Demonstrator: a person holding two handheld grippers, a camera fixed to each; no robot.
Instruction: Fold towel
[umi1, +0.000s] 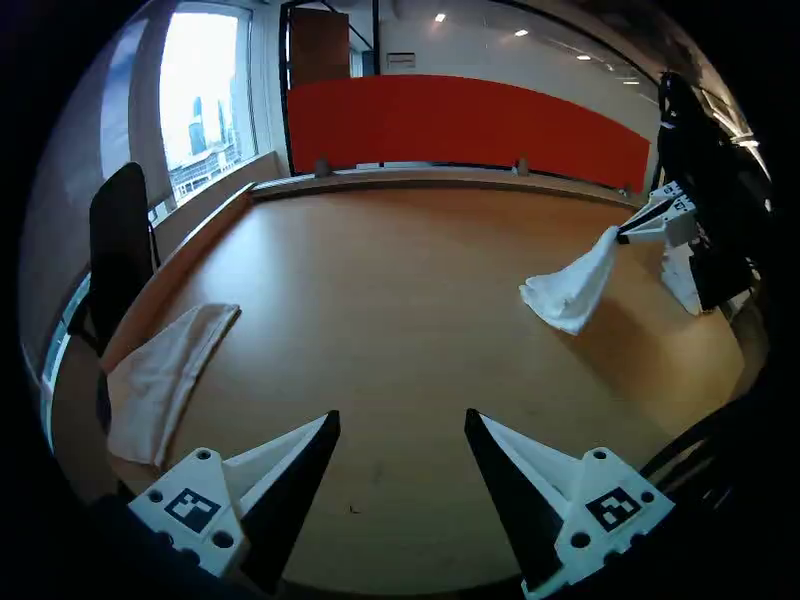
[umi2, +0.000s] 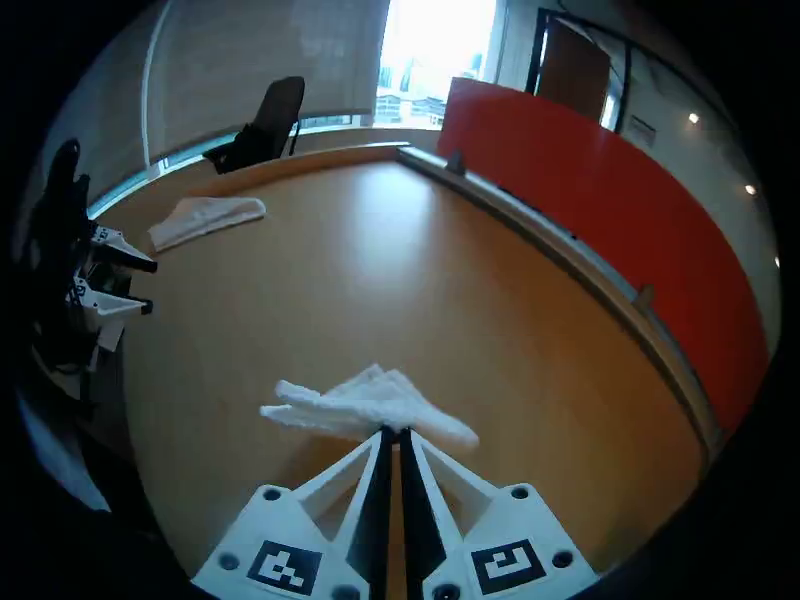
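Note:
A crumpled white towel (umi2: 365, 403) hangs partly lifted over the wooden table (umi2: 400, 270). My right gripper (umi2: 393, 434) is shut on its near corner. From across the table the same towel (umi1: 568, 288) droops from the right gripper (umi1: 624, 237), with its lower end resting on the table. Low over the near part of the table (umi1: 400, 300), my left gripper (umi1: 402, 428) is open and holds nothing. The left gripper (umi2: 140, 284) also appears at the table's left side, its fingers apart.
A second white towel (umi1: 165, 375), folded, lies near the table's left edge, also seen as the folded towel (umi2: 205, 218) farther off. A black chair (umi1: 120, 250) stands by the window. A red partition (umi1: 470, 120) runs along the table's far side.

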